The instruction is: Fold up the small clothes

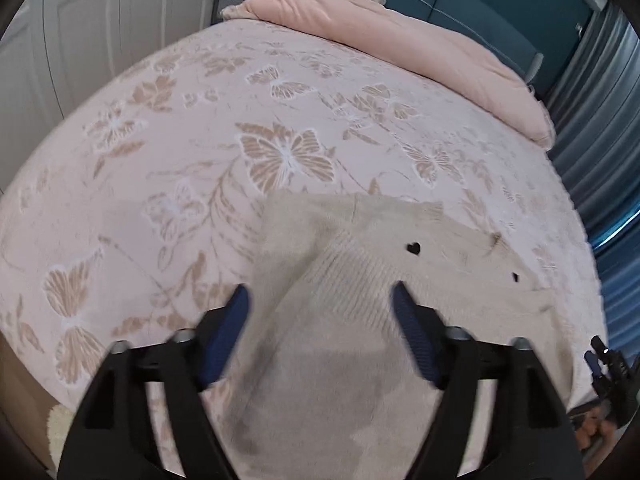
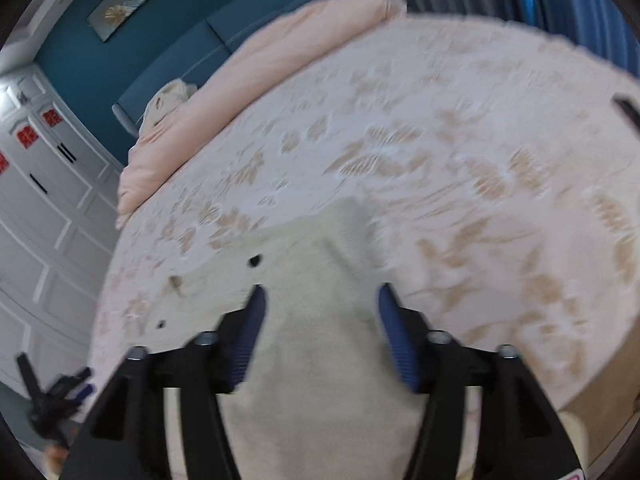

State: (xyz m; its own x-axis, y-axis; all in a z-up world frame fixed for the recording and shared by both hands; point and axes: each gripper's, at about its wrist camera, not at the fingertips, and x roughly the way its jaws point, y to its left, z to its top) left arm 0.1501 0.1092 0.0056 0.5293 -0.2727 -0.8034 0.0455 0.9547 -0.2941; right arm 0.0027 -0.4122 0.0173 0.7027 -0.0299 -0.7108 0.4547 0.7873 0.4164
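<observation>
A small cream knit garment with small black heart marks lies on the bed near its front edge; it also shows in the right wrist view. My left gripper is open, its blue-padded fingers spread above the garment's left part, nothing between them. My right gripper is open over the garment's right part, fingers spread. Each gripper shows small at the other view's edge: the right one and the left one.
The bed has a pink blanket with butterfly patterns. A folded pink duvet and a cream item lie at the headboard end. White wardrobe doors stand on one side, blue curtains on the other.
</observation>
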